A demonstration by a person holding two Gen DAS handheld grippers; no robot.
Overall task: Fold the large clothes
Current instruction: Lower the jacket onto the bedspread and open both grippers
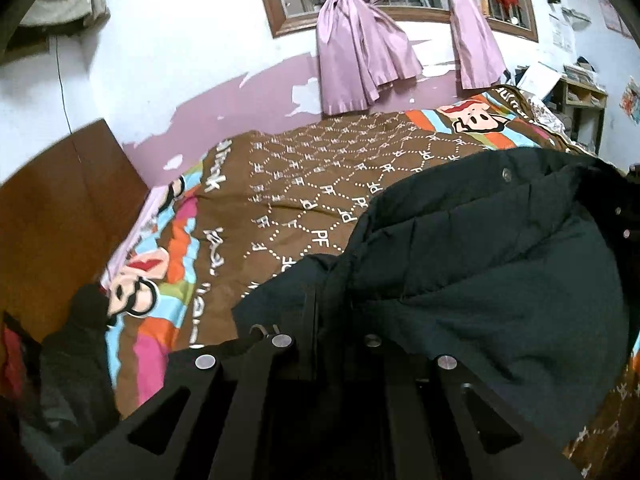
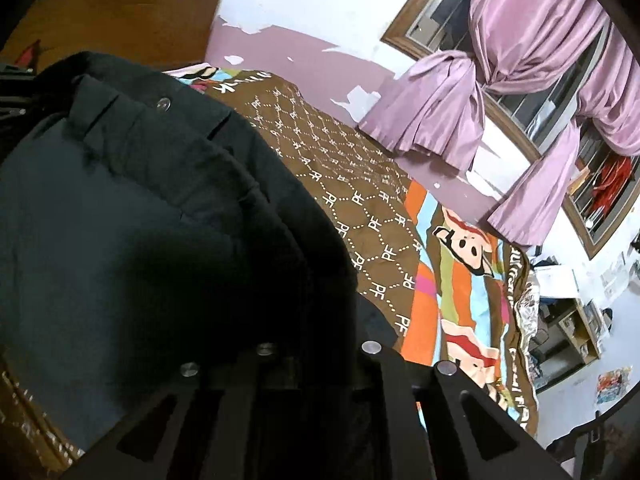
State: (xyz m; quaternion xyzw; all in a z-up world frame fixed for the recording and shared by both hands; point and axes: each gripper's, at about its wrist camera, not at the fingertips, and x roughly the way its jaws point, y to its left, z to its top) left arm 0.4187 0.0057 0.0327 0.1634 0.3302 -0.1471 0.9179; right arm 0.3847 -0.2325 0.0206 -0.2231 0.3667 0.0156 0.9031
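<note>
A large dark padded jacket [image 1: 492, 264] with snap buttons lies bunched on the bed over a brown patterned blanket [image 1: 320, 184]. My left gripper [image 1: 320, 300] is shut on the jacket's left edge; the fabric drapes over its fingers. In the right wrist view the same jacket [image 2: 132, 220] fills the left half. My right gripper [image 2: 316, 320] is buried in the jacket's right edge and looks shut on it; the fingertips are hidden by cloth. The blanket [image 2: 360, 184] shows beyond it.
A wooden headboard [image 1: 60, 216] stands at the left. Pink curtains [image 1: 360, 56] hang at a barred window on the far wall. Dark clothes [image 1: 68, 364] lie by the bed's left side. Shelves with clutter [image 2: 576, 320] stand past the bed's right end.
</note>
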